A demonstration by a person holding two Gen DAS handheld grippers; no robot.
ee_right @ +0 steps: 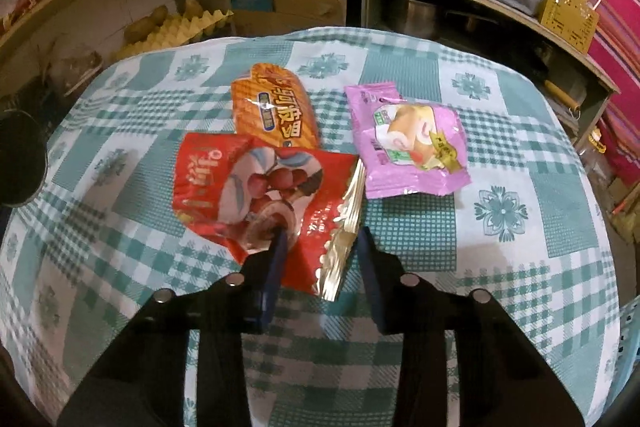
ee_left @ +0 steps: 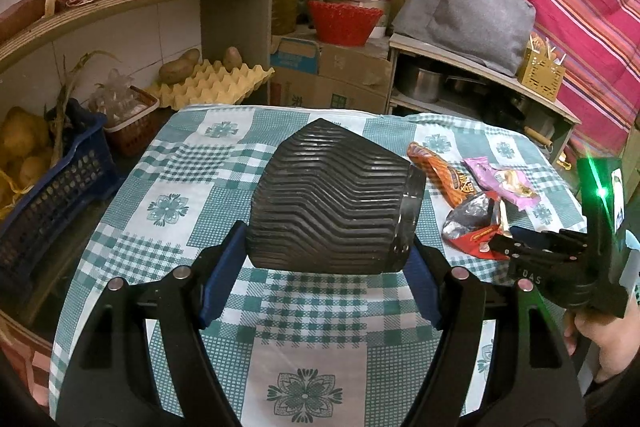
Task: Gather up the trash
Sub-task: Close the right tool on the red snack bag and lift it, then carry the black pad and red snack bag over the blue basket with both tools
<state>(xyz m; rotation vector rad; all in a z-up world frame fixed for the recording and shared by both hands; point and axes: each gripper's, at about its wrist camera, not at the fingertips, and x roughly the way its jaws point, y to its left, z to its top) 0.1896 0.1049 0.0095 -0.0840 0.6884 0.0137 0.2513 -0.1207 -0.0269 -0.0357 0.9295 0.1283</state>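
My left gripper (ee_left: 326,243) is shut on a black ribbed bin (ee_left: 332,203), held tipped on its side with its mouth facing right, above the checked tablecloth (ee_left: 168,187). Three wrappers lie to its right: a red one (ee_right: 264,195), an orange one (ee_right: 276,107) and a pink one (ee_right: 408,139). My right gripper (ee_right: 322,233) is open, its fingers either side of the red wrapper's near corner; I cannot tell if they touch it. The right gripper also shows in the left wrist view (ee_left: 508,239), by the red wrapper (ee_left: 476,227).
A blue crate of potatoes (ee_left: 48,187) and a small red basket (ee_left: 132,123) stand left of the table. Behind are an egg tray (ee_left: 212,83), cardboard boxes (ee_left: 332,75), a red bowl (ee_left: 344,21) and a low shelf with pots (ee_left: 460,83).
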